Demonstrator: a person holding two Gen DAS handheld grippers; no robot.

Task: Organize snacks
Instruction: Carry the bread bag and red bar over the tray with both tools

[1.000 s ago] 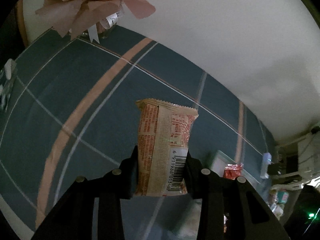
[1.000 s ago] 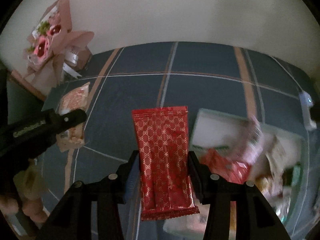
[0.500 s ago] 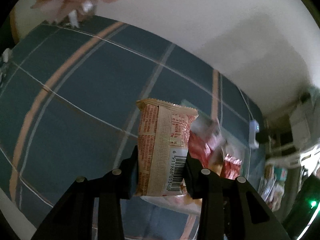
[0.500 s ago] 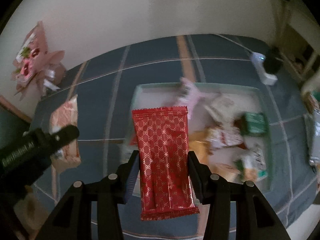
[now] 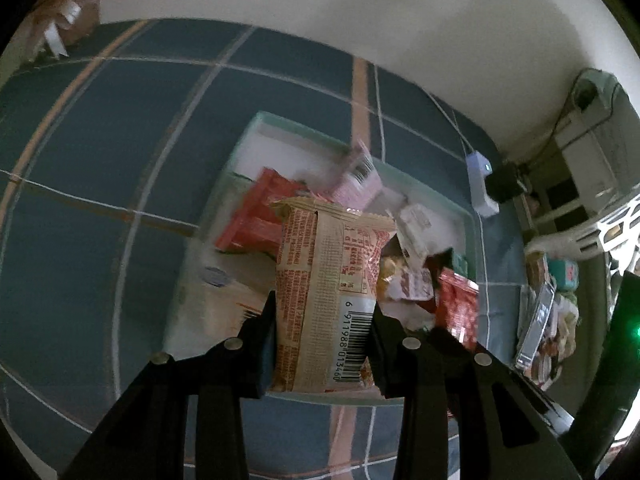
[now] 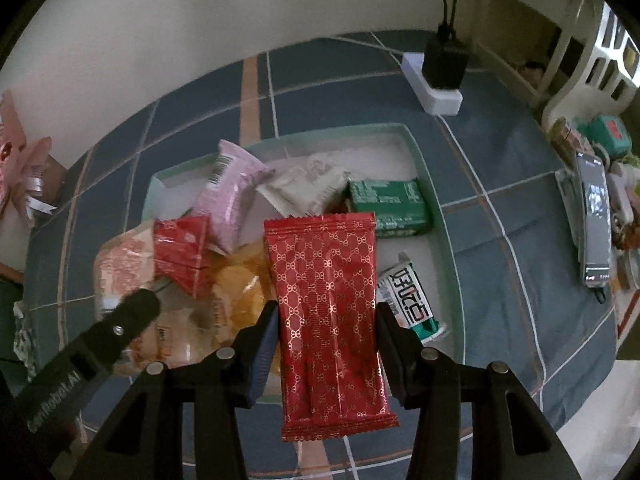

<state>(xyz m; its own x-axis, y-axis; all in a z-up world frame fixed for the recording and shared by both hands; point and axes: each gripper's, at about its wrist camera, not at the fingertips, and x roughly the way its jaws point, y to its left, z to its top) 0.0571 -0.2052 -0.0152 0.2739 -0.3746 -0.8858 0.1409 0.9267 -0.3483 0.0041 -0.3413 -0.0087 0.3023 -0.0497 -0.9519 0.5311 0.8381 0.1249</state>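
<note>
Right wrist view, tray (image 6: pixel 434 216) holding mixed snack packets, right fingers (image 6: pixel 267 332) gripping red packet (image 6: pixel 326 304), left fingers (image 5: pixel 262 332) gripping orange packet (image 5: pixel 324 292).

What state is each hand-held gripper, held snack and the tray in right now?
Left hand-held gripper: shut on beige snack pack, held upright.
Right hand-held gripper: shut on red snack pack, above the tray.
Tray: open, partly filled with snacks.

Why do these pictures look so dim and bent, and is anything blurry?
Left wrist view: dim, straight cloth lines bow, the tray is smeared, the beige packet is sharp. Right wrist view: brighter, equally bowed, the red packet is crisp and glints faintly.
</note>
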